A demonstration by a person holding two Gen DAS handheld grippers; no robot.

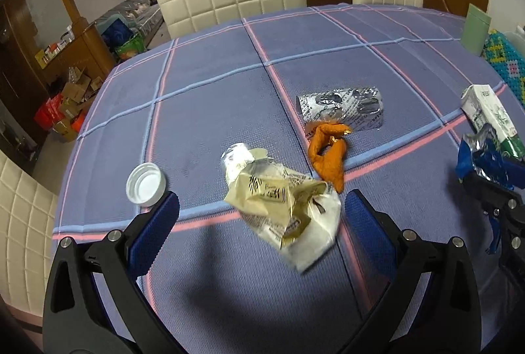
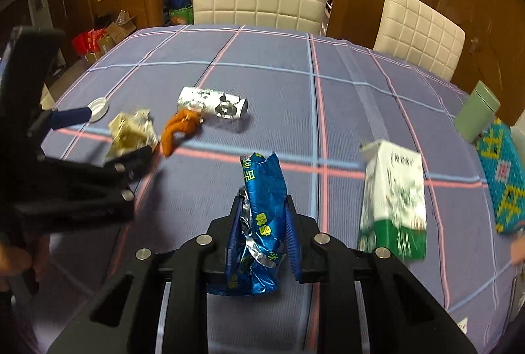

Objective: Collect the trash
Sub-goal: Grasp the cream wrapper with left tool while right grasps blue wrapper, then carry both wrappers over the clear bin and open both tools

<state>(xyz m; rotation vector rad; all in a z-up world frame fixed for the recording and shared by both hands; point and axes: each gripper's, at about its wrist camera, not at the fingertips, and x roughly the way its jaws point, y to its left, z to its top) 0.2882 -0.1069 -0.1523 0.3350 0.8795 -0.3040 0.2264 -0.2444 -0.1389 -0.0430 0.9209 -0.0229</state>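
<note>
Both hand-held grippers tilted down: right (image 2: 261,222) clamps blue wrapper (image 2: 261,190); left (image 1: 262,213) spread.

The far half of the table (image 1: 328,35) is bare and easy to reach over. Close in, a white cap (image 1: 146,185), a cream wrapper (image 1: 279,199), an orange scrap (image 1: 328,154) and a silver wrapper (image 1: 341,108) crowd the way, with a milk carton (image 2: 393,199) on the right

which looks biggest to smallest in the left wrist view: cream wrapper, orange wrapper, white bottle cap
1. cream wrapper, though it lies nearest the camera
2. orange wrapper
3. white bottle cap
</note>
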